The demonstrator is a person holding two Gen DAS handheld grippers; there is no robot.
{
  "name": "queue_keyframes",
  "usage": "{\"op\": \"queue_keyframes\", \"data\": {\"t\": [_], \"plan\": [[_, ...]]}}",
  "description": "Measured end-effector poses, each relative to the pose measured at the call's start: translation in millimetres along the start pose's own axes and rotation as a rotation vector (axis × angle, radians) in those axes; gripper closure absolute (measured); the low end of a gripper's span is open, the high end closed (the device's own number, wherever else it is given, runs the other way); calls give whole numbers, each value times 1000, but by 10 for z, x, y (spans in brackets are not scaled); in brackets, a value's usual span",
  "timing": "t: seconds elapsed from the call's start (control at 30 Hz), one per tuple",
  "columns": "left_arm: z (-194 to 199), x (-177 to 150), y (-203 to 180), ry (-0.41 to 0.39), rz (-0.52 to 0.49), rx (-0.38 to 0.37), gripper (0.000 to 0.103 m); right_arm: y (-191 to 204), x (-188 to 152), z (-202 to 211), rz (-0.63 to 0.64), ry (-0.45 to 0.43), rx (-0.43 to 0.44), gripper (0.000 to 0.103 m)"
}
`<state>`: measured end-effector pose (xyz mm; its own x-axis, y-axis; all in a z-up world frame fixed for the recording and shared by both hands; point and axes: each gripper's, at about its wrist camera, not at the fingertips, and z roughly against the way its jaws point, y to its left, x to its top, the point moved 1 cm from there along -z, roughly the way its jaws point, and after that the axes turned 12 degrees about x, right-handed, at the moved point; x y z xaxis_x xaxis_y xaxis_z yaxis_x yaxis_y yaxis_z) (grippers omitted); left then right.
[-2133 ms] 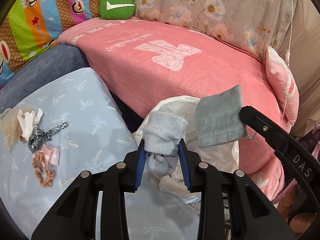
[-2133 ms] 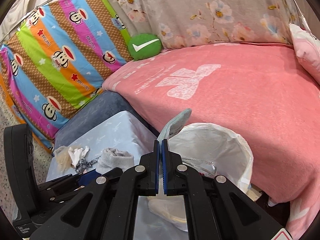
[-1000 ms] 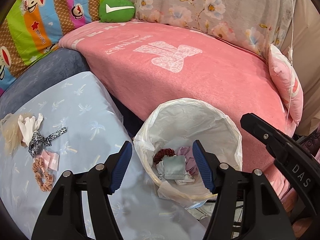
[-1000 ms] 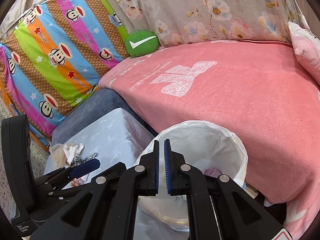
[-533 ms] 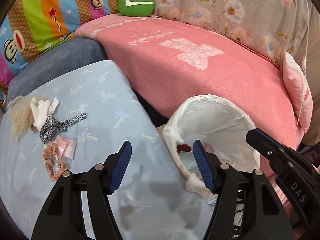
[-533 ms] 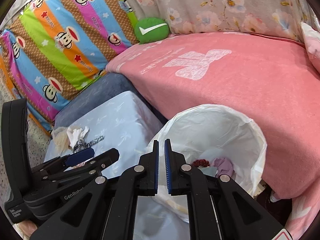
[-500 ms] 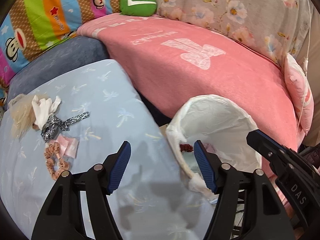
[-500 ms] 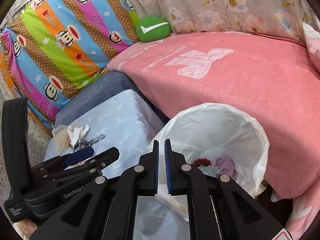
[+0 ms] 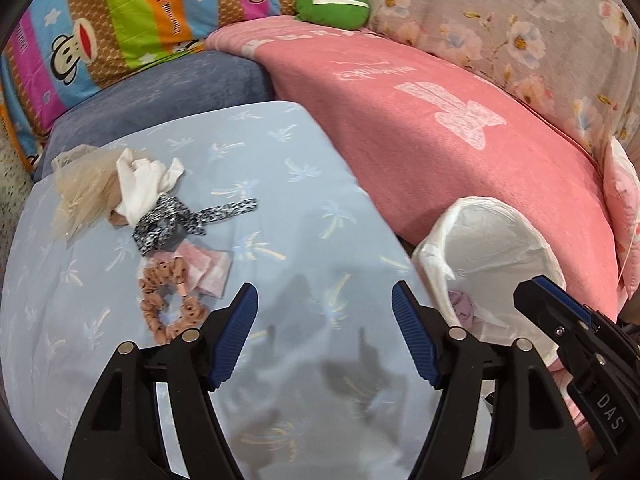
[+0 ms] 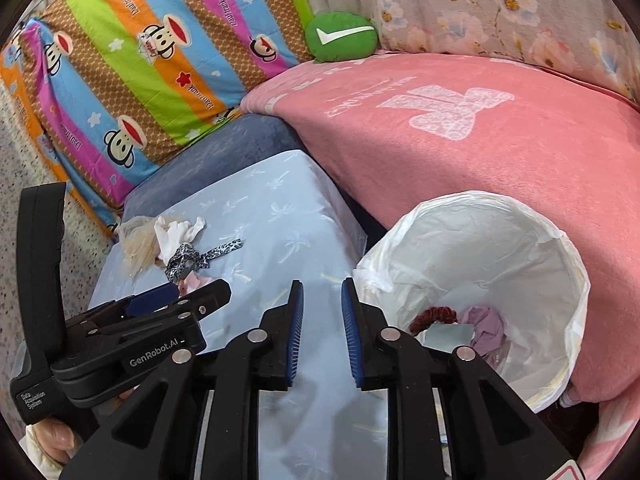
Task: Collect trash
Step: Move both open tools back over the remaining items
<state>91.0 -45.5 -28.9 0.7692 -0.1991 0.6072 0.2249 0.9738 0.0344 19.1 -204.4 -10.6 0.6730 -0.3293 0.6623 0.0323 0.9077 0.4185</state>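
Observation:
A white-lined trash bin (image 10: 560, 264) stands beside the light blue table (image 10: 280, 220); it holds a red scrunchie (image 10: 434, 314), a grey cloth and a lilac cloth. The bin also shows in the left wrist view (image 9: 500, 240). Small items lie on the table's far left: a beige net (image 9: 78, 192), a white cloth (image 9: 140, 184), a leopard-print ribbon (image 9: 172, 220), a pink packet (image 9: 208, 268) and a brown scrunchie (image 9: 168, 304). My left gripper (image 9: 324, 332) is open and empty over the table, right of the scrunchie. My right gripper (image 10: 322, 332) is open a little and empty, at the bin's left rim.
A pink blanket (image 9: 460, 140) covers the sofa behind the bin. A blue cushion (image 9: 160, 92), a striped monkey-print pillow (image 10: 120, 80) and a green cushion (image 10: 342, 36) lie at the back. A pink pillow (image 9: 624, 200) sits at the right.
The left gripper dropped the grey sock and the right gripper the grey cloth into the bin. Both grippers then swung left toward the table, and the right gripper has just opened a little.

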Motion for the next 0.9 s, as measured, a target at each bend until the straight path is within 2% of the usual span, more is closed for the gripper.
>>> {"op": "queue_keyframes", "data": {"t": [0.33, 0.5, 0.77, 0.9], "plan": [[-120, -48, 449, 21, 64, 50, 36, 261, -20, -270, 38, 45, 21, 82], [-201, -97, 726, 36, 106, 83, 30, 405, -34, -430, 59, 71, 33, 82], [-409, -195, 1216, 83, 182, 140, 30, 615, -77, -724, 88, 118, 54, 82], [-539, -215, 1383, 110, 208, 145, 31, 732, -94, -914, 103, 146, 63, 82]]}}
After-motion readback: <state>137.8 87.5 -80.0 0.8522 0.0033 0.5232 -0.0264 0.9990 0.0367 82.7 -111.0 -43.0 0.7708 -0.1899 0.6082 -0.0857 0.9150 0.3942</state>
